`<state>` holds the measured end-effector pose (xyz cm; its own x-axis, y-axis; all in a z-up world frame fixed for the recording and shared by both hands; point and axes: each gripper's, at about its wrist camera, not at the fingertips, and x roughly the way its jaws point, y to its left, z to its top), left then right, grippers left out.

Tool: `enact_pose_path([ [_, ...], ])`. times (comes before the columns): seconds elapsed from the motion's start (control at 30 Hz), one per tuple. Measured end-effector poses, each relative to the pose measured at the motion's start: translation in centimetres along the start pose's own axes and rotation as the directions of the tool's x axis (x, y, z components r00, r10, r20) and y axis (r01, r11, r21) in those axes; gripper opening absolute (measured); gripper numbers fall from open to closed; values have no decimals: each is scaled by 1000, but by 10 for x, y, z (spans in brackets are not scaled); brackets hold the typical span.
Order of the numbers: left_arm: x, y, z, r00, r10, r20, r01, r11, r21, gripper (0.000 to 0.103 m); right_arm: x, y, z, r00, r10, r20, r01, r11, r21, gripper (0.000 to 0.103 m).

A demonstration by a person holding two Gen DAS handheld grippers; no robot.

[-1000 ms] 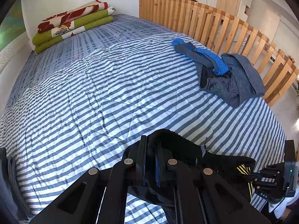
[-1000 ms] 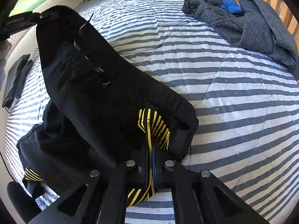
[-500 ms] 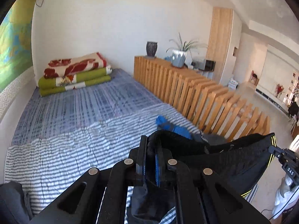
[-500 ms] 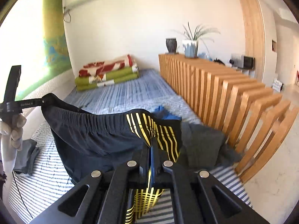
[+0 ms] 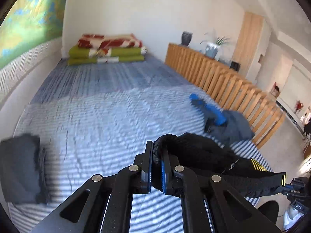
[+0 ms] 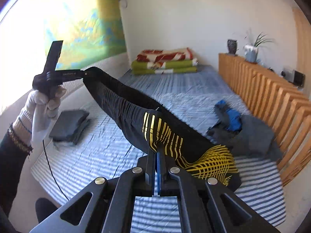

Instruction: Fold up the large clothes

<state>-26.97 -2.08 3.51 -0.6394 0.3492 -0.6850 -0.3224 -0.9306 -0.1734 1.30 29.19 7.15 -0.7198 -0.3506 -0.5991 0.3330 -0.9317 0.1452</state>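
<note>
A bedroom with white walls. A wide bed (image 5: 101, 116) under a blue-and-white striped cover fills the floor space. Along the bed's right edge runs a slatted wooden partition (image 5: 223, 77), its top carrying a dark vase (image 6: 232, 46) and a potted plant (image 6: 252, 48). A green and yellow wall hanging (image 6: 85, 25) covers the left wall, washed out by strong sunlight

shorts (image 6: 136, 116) now lifted off the bed (image 6: 108, 155) from a heap, waistband pulled taut between the left gripper (image 6: 84, 73) and right gripper (image 6: 156, 151), both cameras tilted up
</note>
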Motion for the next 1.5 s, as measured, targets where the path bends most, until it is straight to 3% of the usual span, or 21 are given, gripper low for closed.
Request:
enact_pose_path([
  [0.07,26,41,-62,993,49,-109,-55,997,-49,7,42,26,-47,990,69,-119,-72,997,-17,1],
  [0.1,39,59,-92,985,64,-161,-76,995,-67,7,65,41,-72,974,104,-203,-112,993,-32,1],
  [0.2,64,97,-171,957,89,-276,-122,987,-107,7,117,81,-141,883,156,-442,-209,975,-75,2],
  [0.27,68,116,-207,952,83,-294,-130,981,-145,7,126,97,-167,847,161,-506,-242,965,-98,2],
  [0.37,66,137,-234,958,25,-285,-91,971,-220,7,126,98,-168,838,198,-509,-268,961,-66,11],
  [0.43,65,138,-238,960,33,-279,-95,973,-211,7,133,98,-160,849,168,-500,-224,973,-54,18],
  [0.6,58,132,-227,964,36,-263,-83,982,-169,8,169,96,-141,890,-55,-453,-11,990,-141,18],
  [0.77,63,138,-218,966,28,-258,-81,977,-198,8,202,72,-154,836,-140,-531,97,989,-108,22],
  [0.87,66,141,-217,968,27,-250,-83,973,-216,9,210,71,-168,806,-57,-589,24,998,-64,22],
  [0.9,66,144,-216,969,21,-245,-79,970,-232,9,210,73,-172,798,-38,-602,2,998,-60,17],
  [0.93,65,147,-215,971,13,-237,-74,966,-249,9,209,77,-175,794,-13,-607,-27,998,-57,3],
  [1.13,63,158,-218,967,40,-250,-107,959,-263,11,180,101,-178,786,123,-606,-193,980,-53,3],
  [1.2,62,162,-222,962,51,-267,-123,957,-262,15,166,111,-179,797,130,-590,-232,968,-100,3],
  [1.23,62,164,-225,960,59,-273,-132,957,-260,20,159,115,-179,794,148,-590,-257,960,-106,3],
  [1.33,63,167,-232,954,75,-290,-150,957,-248,22,155,121,-185,756,198,-624,-332,937,-104,3],
  [1.4,63,165,-235,951,92,-295,-162,961,-225,23,155,127,-191,760,163,-629,-326,933,-152,3],
  [1.5,67,159,-237,946,113,-303,-174,967,-185,24,155,128,-197,748,165,-643,-335,930,-152,3],
])
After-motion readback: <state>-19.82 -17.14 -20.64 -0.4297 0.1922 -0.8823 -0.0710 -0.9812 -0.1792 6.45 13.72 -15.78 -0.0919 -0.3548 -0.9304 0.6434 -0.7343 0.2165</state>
